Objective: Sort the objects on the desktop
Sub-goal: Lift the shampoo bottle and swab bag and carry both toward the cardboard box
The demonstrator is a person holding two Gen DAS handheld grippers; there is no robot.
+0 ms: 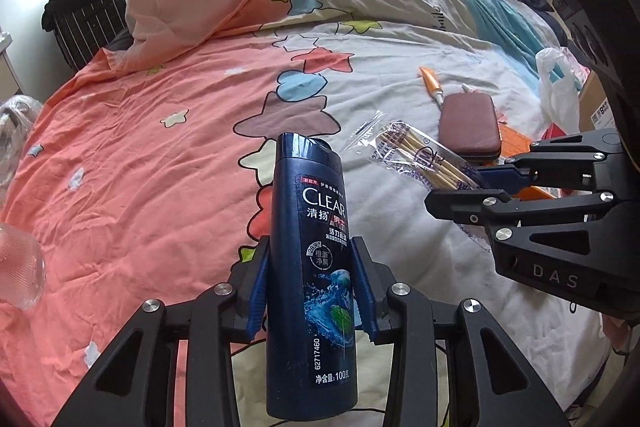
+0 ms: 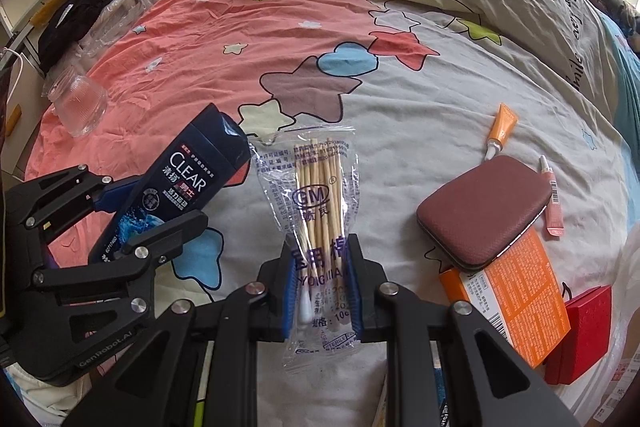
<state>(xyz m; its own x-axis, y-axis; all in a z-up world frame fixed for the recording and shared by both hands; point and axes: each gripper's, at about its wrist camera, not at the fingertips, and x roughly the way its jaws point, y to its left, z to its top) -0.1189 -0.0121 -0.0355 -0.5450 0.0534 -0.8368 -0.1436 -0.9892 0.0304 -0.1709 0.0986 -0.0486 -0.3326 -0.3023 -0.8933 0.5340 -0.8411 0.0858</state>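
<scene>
Star-patterned bedsheet (image 2: 400, 131), both grippers loaded.
Left gripper (image 1: 310, 291) clamped on dark shampoo bottle (image 1: 310, 251); right gripper (image 2: 322, 283) clenched round clear packet of cotton swabs (image 2: 316, 195).

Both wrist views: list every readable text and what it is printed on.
"CLEAR", "6271760", "100" on the shampoo bottle in the left gripper.
"GM", "STERILE" on the cotton swab packet in the right gripper.
"DAS" on the right gripper's body, left wrist view.
"GenRobot.AI" on the left gripper's body, right wrist view.
Orange box: print too small.
</scene>
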